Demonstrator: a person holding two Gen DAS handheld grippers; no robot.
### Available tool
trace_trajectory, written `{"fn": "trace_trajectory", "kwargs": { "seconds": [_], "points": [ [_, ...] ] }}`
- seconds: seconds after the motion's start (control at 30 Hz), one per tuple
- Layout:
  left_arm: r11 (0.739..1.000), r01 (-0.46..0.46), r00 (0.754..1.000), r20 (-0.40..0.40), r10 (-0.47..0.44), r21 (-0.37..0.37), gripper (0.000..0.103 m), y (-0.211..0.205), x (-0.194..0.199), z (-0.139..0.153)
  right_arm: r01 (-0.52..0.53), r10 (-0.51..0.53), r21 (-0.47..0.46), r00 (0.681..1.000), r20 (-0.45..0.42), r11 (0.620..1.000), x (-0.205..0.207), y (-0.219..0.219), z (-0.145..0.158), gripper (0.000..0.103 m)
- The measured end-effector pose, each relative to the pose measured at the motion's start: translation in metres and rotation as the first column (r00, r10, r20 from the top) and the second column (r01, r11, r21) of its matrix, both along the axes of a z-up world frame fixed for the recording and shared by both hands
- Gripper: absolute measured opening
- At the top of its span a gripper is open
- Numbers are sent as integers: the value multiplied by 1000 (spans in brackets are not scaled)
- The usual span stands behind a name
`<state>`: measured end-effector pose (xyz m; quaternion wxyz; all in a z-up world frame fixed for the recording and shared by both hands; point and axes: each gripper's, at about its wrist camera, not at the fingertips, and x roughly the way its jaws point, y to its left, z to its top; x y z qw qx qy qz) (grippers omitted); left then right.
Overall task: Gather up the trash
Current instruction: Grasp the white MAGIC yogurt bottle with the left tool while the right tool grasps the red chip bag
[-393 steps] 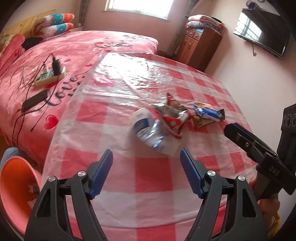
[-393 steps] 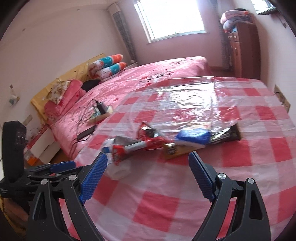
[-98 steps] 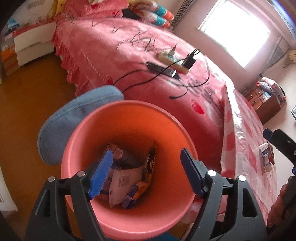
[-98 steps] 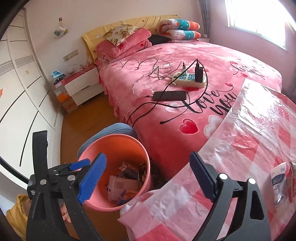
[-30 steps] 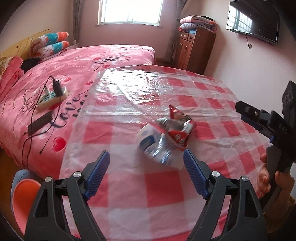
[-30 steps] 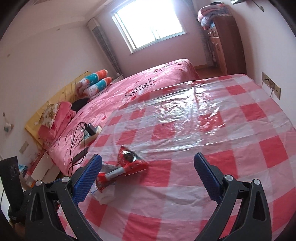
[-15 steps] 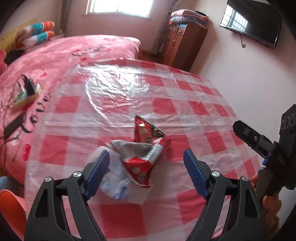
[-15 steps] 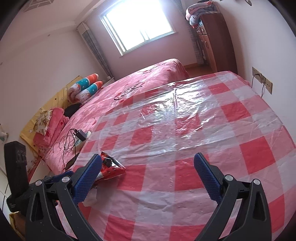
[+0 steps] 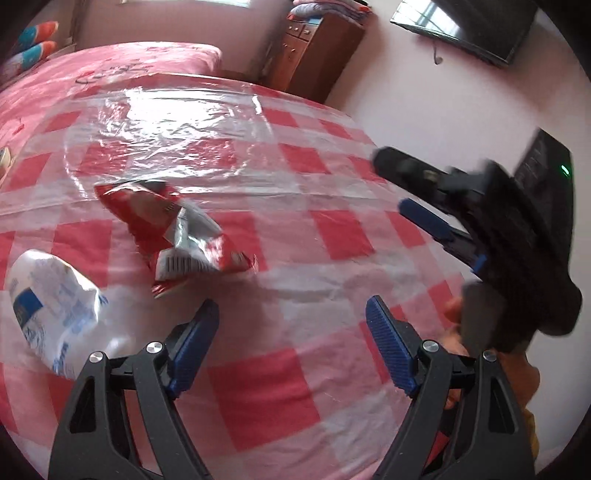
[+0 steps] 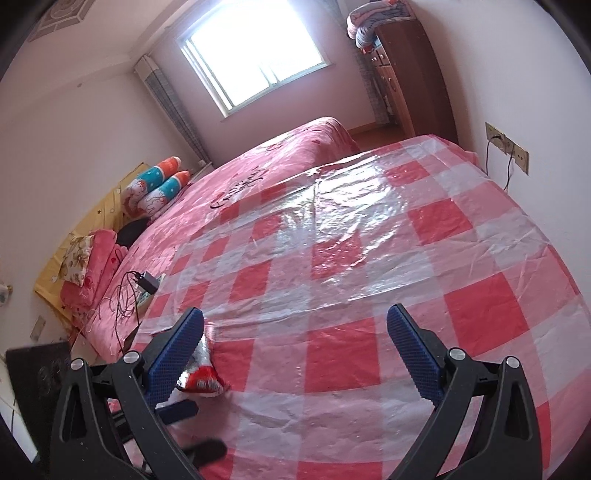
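Observation:
A crumpled red snack bag (image 9: 177, 229) lies on the red-and-white checked table (image 9: 332, 229), with a white and blue wrapper (image 9: 55, 306) just left of it. My left gripper (image 9: 291, 325) hangs open low over the cloth, right of and nearer than both pieces, with nothing between its fingers. My right gripper (image 9: 402, 188) reaches in from the right, held by a hand, and is open too. In the right wrist view the right gripper (image 10: 295, 325) frames bare cloth. There the red bag (image 10: 201, 376) is half hidden behind its left finger, and the left gripper (image 10: 192, 430) is below it.
A pink bed (image 10: 258, 166) runs along the table's far side, with a power strip and cables (image 10: 144, 284) on it. A wooden cabinet (image 10: 406, 74) stands in the far corner, a wall TV (image 9: 461, 29) hangs above, and wall sockets (image 10: 509, 147) sit by the table's right edge.
My left gripper swung right and dipped toward the cloth, so the bag and wrapper slid to the left of its fingers. The right gripper now appears closer and larger at the right.

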<state>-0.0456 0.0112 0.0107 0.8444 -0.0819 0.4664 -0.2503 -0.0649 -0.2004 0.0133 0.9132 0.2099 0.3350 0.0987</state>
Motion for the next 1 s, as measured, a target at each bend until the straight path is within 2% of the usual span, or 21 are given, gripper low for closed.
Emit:
{"fn": "trace_trajectory", "kwargs": {
  "seconds": [0.13, 0.23, 0.4, 0.57, 0.67, 0.9, 0.97, 1.0],
  "points": [
    [998, -62, 998, 22, 61, 16, 82, 17, -14, 12, -28, 28, -3, 999, -42, 1000, 8, 7, -9, 98],
    [986, -162, 986, 49, 160, 46, 82, 42, -25, 23, -84, 83, -13, 995, -48, 996, 12, 23, -12, 98],
    [928, -367, 930, 41, 365, 69, 82, 94, -30, 27, -205, 204, -13, 977, -55, 979, 22, 59, -11, 98],
    [886, -460, 886, -37, 462, 56, 82, 119, -13, 15, -307, 304, -36, 950, -70, 951, 29, 96, -10, 98],
    [872, -485, 872, -42, 488, 65, 82, 123, -6, 12, -336, 333, -39, 940, -70, 941, 30, 108, -11, 98],
    [863, -479, 873, -13, 487, 158, 82, 105, 15, 6, -330, 331, 20, 942, -60, 944, 36, 99, -13, 96],
    [855, -481, 872, 4, 490, 195, 82, 99, 18, 4, -334, 335, 28, 940, -60, 942, 38, 96, -13, 87],
    [854, -480, 872, 7, 489, 202, 82, 96, 19, 4, -335, 337, 29, 940, -63, 942, 39, 96, -12, 86]
  ]
}}
